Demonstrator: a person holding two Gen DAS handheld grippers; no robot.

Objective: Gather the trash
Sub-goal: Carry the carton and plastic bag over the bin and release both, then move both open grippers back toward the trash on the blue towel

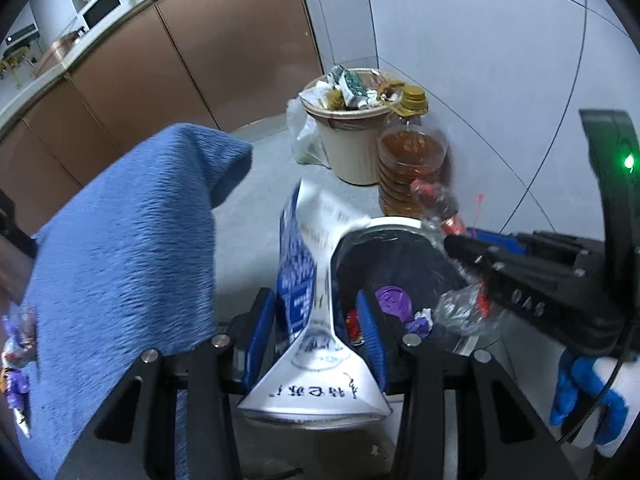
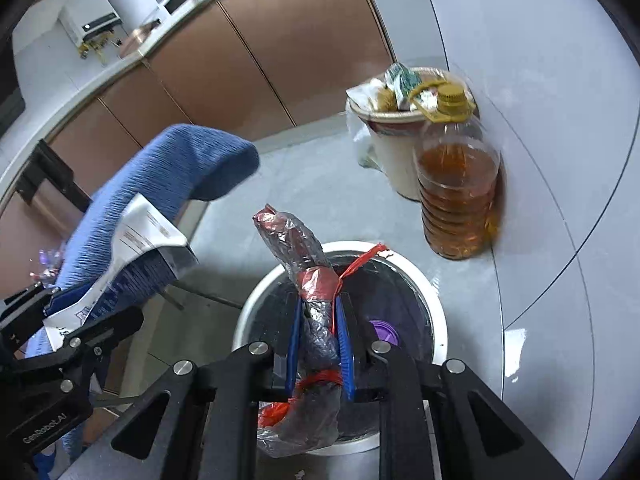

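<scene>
With both loads hanging over the black-lined bin (image 2: pixel 424 280): right gripper (image 2: pixel 318 344) pinched on crumpled plastic wrapper (image 2: pixel 308 280), long axis running forward, bin mouth directly below; left gripper (image 1: pixel 316 328) half-spread, clamping blue-white carton (image 1: pixel 308 288) just beside the rim.

The carton (image 1: pixel 304 280) is white with a deep blue printed side and black handwritten characters, and the plastic wrapper (image 2: pixel 310 280) is clear and crinkled over red, tied with thin red string. The bin (image 2: pixel 424 288) has a white rim and a black liner, with a purple lid (image 2: pixel 383 330) lying inside; the other bin (image 1: pixel 352 148) is cream with a brownish band. The cloth (image 1: pixel 128 248) is ribbed mid-blue, the oil bottle (image 2: pixel 458 200) holds amber liquid under a gold cap, the cabinet doors (image 1: pixel 180 48) are brown, the floor (image 2: pixel 540 160) pale grey, and the fingers (image 2: pixel 344 344) blue on black frames.
</scene>
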